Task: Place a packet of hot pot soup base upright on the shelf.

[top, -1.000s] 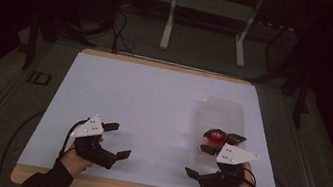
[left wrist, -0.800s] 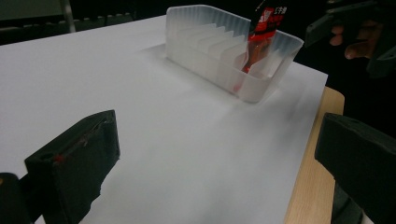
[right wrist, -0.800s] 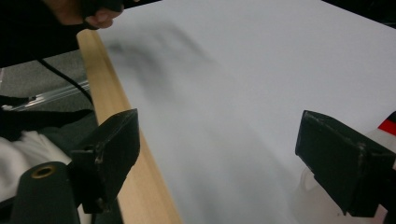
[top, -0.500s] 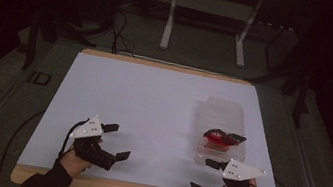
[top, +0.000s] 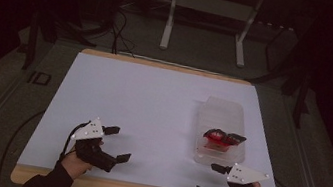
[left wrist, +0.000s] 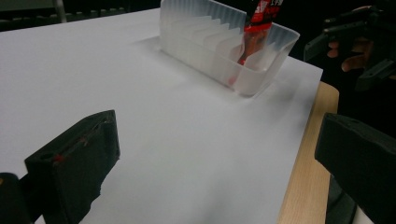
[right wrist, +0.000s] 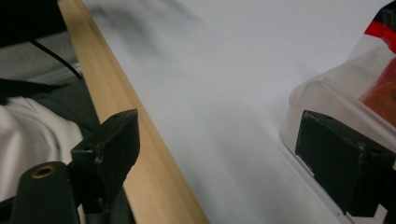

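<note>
A clear plastic container (top: 224, 118) stands at the right of the white table top (top: 153, 101), with a red and black packet (top: 221, 136) in its near end. My right gripper (top: 210, 179) is open at the table's near edge, just in front of the container and apart from it. My left gripper (top: 117, 143) is open at the near left, over bare table. In the left gripper view, the ribbed container (left wrist: 210, 46) and packet (left wrist: 256, 28) lie ahead, beyond the open left gripper (left wrist: 217, 163). In the right gripper view, the container's rim (right wrist: 322, 102) lies beside the right jaw of the right gripper (right wrist: 226, 154).
The table's wooden near edge (right wrist: 130, 140) runs under the right gripper's left jaw. The right hand and its gripper (left wrist: 359, 42) are at the top right of the left gripper view. A metal stand (top: 169, 18) and cables (top: 119, 30) are on the dark floor beyond the table.
My right gripper has drawn back from the container to the table's near edge, still open. The left gripper has barely moved.
</note>
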